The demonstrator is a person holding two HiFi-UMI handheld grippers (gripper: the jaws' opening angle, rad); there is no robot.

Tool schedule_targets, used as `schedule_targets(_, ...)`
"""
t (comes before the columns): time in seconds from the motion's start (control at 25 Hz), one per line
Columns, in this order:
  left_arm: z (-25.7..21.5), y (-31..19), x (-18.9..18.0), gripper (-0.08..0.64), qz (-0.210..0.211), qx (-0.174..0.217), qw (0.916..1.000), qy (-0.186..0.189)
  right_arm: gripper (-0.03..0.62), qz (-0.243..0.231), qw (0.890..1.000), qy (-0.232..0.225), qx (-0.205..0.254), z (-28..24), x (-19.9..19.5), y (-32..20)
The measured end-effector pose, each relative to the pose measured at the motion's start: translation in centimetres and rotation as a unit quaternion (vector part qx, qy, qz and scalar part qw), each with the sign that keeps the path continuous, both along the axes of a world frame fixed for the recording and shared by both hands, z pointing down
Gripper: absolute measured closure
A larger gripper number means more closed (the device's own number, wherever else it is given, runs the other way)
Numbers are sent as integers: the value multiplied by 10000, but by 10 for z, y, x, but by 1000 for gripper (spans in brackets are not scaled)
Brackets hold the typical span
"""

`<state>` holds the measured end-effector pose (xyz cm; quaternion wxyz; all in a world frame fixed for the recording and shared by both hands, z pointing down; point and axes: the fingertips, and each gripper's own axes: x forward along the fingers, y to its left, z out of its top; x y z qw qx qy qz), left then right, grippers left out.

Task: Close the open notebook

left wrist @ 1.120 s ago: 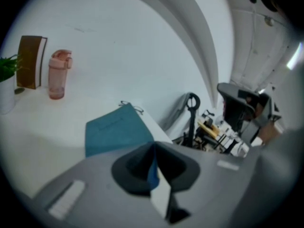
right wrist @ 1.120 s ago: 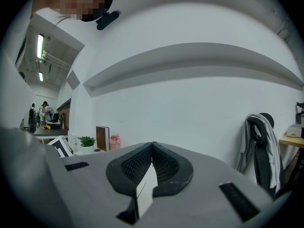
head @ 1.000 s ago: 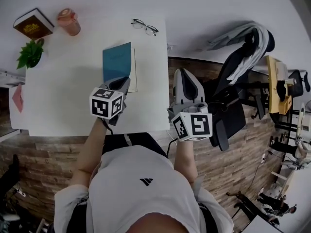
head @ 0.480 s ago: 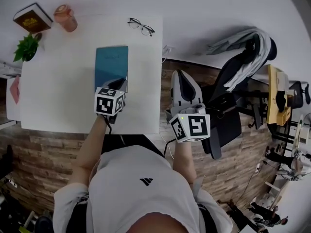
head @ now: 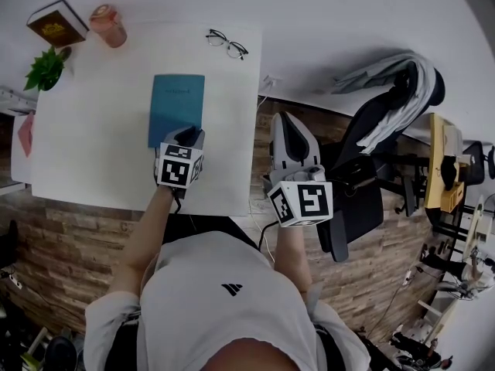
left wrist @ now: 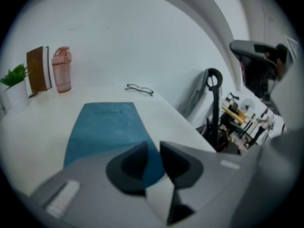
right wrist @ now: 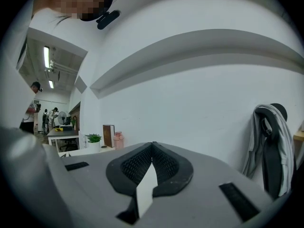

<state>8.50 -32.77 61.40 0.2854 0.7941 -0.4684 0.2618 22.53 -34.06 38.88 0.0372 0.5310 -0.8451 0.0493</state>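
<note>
The teal notebook [head: 176,107] lies shut and flat on the white table [head: 93,153]; in the left gripper view the notebook [left wrist: 104,127] fills the near middle. My left gripper [head: 188,134] sits at its near right corner, pointing down at the table. Its jaws [left wrist: 153,148] are opening: a narrow gap shows between the pads, the teal cover is seen behind it, and nothing is pinched. My right gripper [head: 285,118] hangs beyond the table's right edge, level, with its jaws [right wrist: 152,146] shut on nothing.
Glasses [head: 229,43] lie at the table's far right. A pink bottle [head: 108,25], a brown book [head: 58,23] and a potted plant [head: 46,68] stand at the far left. An office chair with a jacket [head: 387,107] stands to the right of the table.
The notebook's cover went from standing up, with a white page showing, to lying flat. My left gripper sank with it and its jaws parted. The right gripper barely shifted.
</note>
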Motion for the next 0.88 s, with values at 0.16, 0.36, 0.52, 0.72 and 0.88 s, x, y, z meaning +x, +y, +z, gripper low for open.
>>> schedule_targets(0.16, -4, 2, 0, 472, -113, 40, 9999, 13, 594, -68, 10000, -38, 12, 0, 0, -3)
schedule_targets(0.36, 0, 14, 8, 477, -90, -153, 9997, 159, 594, -117, 9999, -96, 2, 2, 2, -6)
schedule_targets(0.52, 6, 15, 7, 509, -186, -146, 9997, 49, 594, -151, 9998, -134, 7, 3, 1, -8)
schedule_targets(0.72, 8, 13, 2, 552, -153, -132, 9998, 6, 594, -189, 9997, -153, 40, 1, -4, -9)
schedule_targets(0.88, 6, 15, 4, 552, 18, -61, 9999, -138, 594, -245, 9996, -131, 74, -4, -13, -5)
